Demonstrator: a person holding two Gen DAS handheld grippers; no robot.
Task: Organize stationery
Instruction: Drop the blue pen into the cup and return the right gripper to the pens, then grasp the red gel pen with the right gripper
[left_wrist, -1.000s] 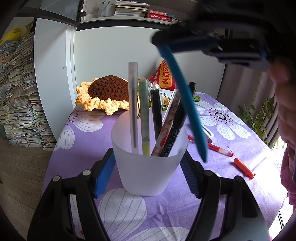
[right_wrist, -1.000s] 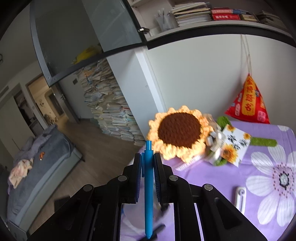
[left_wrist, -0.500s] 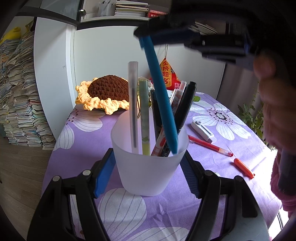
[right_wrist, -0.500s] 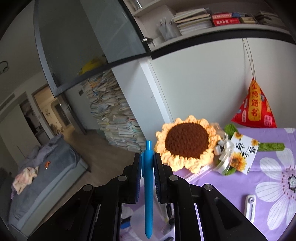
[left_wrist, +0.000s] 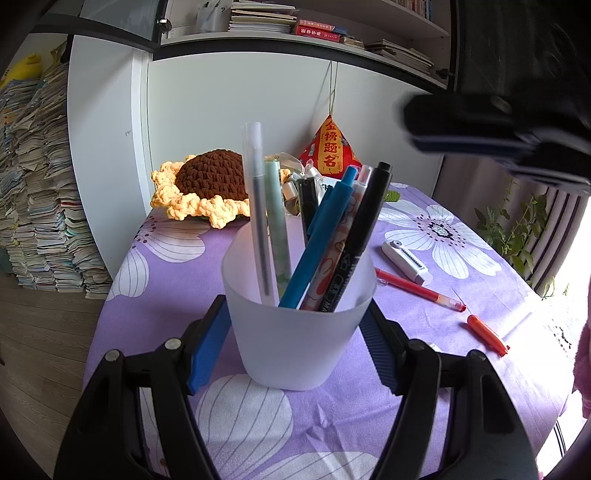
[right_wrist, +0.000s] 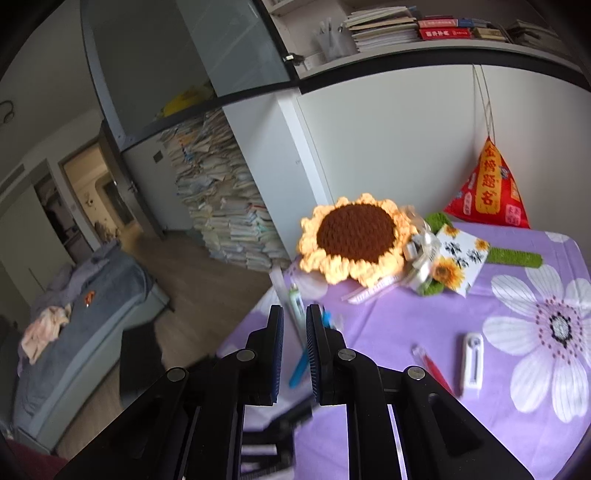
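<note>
At the far left, a tall stack of papers (left_wrist: 40, 184) is seen on the floor beside the white cabinet. Moving in, the crocheted sunflower (left_wrist: 207, 188) is laid at the back of the desk (left_wrist: 173, 266), which is covered in purple cloth with white flowers. Front and centre, the frosted white cup (left_wrist: 295, 332) is clamped between the blue pads of the left tool (left_wrist: 295, 339), one pad pressed against each side of its wall. The cup is stood upright on the desk, and pens are fanned out of it: a clear grey one, a pale green one, a black-clipped one, then the blue pen (left_wrist: 321, 240) leaned rightward against a patterned pen and a black marker (left_wrist: 358, 240). Further right, a white eraser case (left_wrist: 406, 258), a red pen (left_wrist: 417, 290) and an orange pen (left_wrist: 485, 334) are left lying loose on the cloth. Above them, the right tool (right_wrist: 294, 350) is held in the air; its pads are parted by a narrow gap and nothing is gripped between them.
</note>
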